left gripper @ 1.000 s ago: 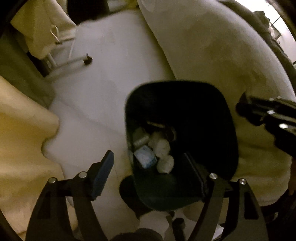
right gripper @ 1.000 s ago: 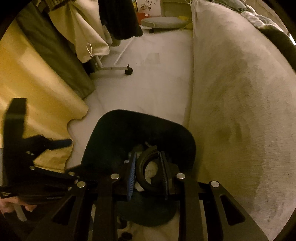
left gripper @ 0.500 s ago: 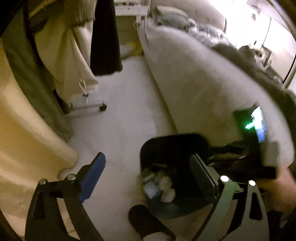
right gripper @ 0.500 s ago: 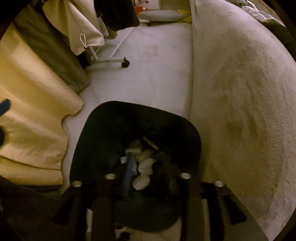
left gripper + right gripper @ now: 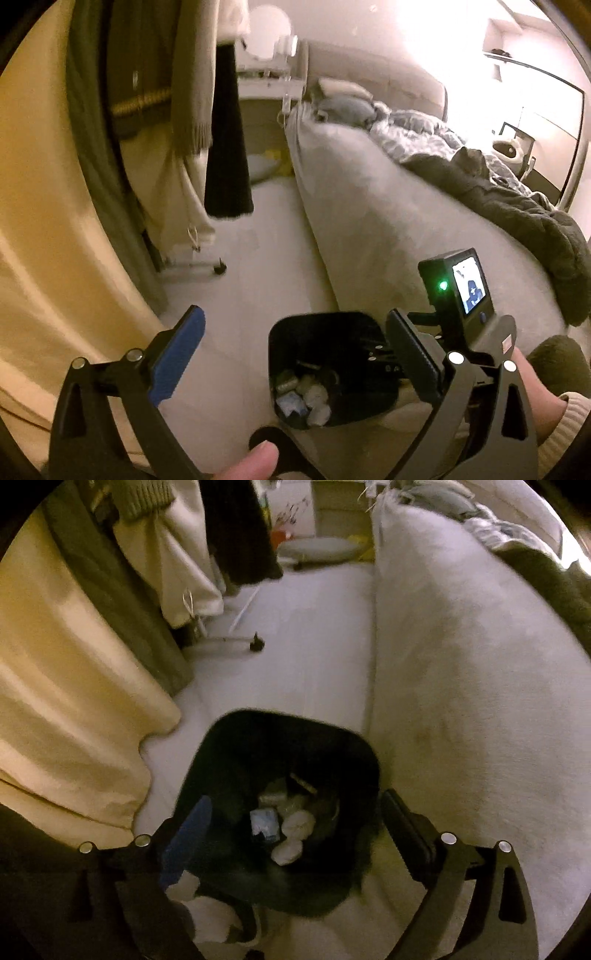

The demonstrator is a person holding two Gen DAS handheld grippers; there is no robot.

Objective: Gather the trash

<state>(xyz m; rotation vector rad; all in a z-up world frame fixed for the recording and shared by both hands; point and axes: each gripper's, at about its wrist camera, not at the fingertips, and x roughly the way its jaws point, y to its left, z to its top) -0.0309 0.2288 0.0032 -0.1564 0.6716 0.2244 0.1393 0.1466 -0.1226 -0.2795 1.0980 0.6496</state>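
Note:
A black bin (image 5: 280, 716) stands on the pale floor beside the bed. It holds white crumpled wads (image 5: 295, 823) and a blue-white packet (image 5: 264, 821). My right gripper (image 5: 295, 797) hangs just above the bin's mouth. Its jaws are opening, with nothing between the pads. My left gripper (image 5: 295, 314) is higher up and left of the bin (image 5: 332, 369). Its jaws are also opening and hold nothing. In the left wrist view, the camera block on the other gripper (image 5: 454, 291) shows a green light over the bin's right side.
A grey-covered bed (image 5: 388, 221) with a dark blanket (image 5: 517, 206) fills the right. Hanging clothes (image 5: 192, 110), a wheeled rack foot (image 5: 256, 644) and a cream curtain (image 5: 74, 701) line the left. A thumb (image 5: 258, 461) shows at the bottom edge.
The right gripper has opened and let go of a dark ring-shaped thing over the bin. The left gripper rose and tilted up, opening wider, so the bed came into view.

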